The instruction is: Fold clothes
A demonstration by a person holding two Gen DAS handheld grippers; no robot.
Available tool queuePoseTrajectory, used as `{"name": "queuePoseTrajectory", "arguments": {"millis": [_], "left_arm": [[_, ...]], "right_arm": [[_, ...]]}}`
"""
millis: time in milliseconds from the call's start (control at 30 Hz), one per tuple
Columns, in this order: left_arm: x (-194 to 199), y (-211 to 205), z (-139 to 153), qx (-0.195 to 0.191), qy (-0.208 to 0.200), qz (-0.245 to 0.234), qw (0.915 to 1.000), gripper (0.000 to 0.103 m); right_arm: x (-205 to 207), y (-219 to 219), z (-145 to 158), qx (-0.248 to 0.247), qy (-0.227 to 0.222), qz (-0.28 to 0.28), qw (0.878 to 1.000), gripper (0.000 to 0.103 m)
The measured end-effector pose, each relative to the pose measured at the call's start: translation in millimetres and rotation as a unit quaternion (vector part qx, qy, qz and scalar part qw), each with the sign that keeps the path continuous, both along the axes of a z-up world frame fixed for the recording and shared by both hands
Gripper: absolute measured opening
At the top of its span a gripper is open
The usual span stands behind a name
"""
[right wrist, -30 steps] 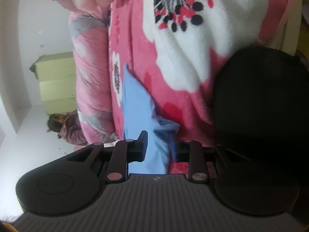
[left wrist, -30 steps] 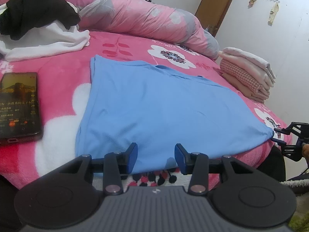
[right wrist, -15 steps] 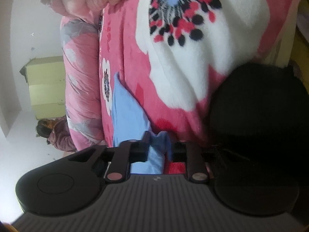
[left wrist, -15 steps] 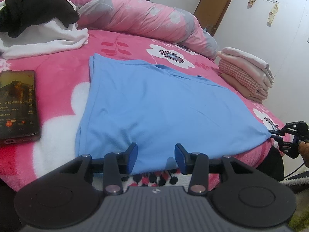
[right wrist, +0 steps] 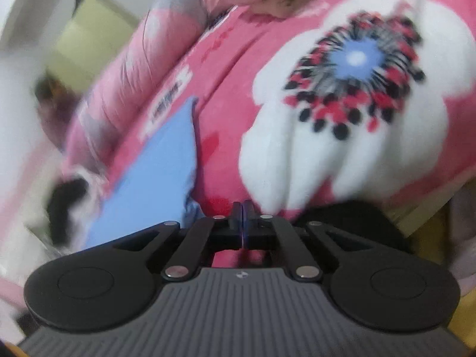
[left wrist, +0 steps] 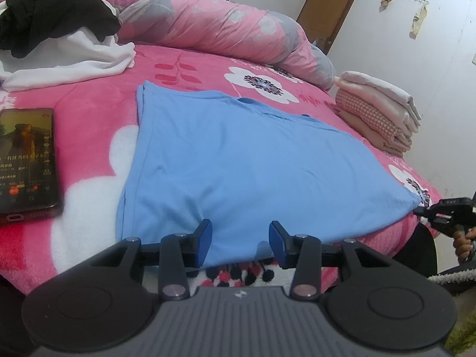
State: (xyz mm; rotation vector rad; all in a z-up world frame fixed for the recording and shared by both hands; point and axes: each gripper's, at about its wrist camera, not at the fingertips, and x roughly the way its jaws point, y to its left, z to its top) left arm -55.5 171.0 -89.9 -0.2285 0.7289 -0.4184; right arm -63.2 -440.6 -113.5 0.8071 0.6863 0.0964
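Blue shirt (left wrist: 238, 163) hem between parted left tool (left wrist: 240, 242), right tool (right wrist: 243, 223) closed (beside corner)

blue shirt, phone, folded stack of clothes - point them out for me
blue shirt (left wrist: 238, 160), left wrist view, middle of the flat cloth
phone (left wrist: 25, 160), left wrist view, centre of the lit screen
folded stack of clothes (left wrist: 377, 113), left wrist view, checked layer's side

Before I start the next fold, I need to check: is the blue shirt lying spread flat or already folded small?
Spread flat. The blue shirt lies wide and smooth across the pink blanket, its hem between the left gripper's open fingers.
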Motion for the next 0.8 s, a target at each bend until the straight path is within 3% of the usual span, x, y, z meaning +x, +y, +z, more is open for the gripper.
{"name": "queuePoseTrajectory", "arguments": {"millis": [33,167,267,333,433,500,567,600,800], "left_arm": [[0,0,0,0.0,0.0,0.0,1.0,0.044],[0,0,0,0.002,0.0,-0.001,1.0,0.044],[-1,-2,0,0.005,-0.002,0.0,1.0,0.044],[-2,-2,0,0.005,-0.004,0.0,1.0,0.044],[-3,-2,-1,0.003,-0.007,0.001,1.0,0.044],[-4,-1,-2,-0.001,-0.009,0.0,1.0,0.044],[-4,1,-3,-0.004,-0.011,-0.002,0.9999,0.044],[-4,2,-3,-0.005,-0.012,-0.003,0.9999,0.044],[-9,4,-2,-0.006,-0.018,0.0,0.9998,0.044]], "right_arm": [[-3,-5,2,0.004,-0.004,-0.011,1.0,0.001],[-12,4,36,-0.084,-0.053,-0.009,0.995,0.004],[-9,41,54,-0.153,-0.11,0.071,0.98,0.004],[-1,72,58,-0.197,-0.137,0.137,0.961,0.004],[10,87,44,-0.232,-0.115,0.18,0.949,0.004],[13,72,29,-0.239,-0.081,0.159,0.955,0.0],[9,44,22,-0.207,-0.068,0.116,0.969,0.0],[9,47,24,-0.204,-0.074,0.115,0.969,0.005],[10,87,41,-0.21,-0.126,0.133,0.961,0.005]]}}
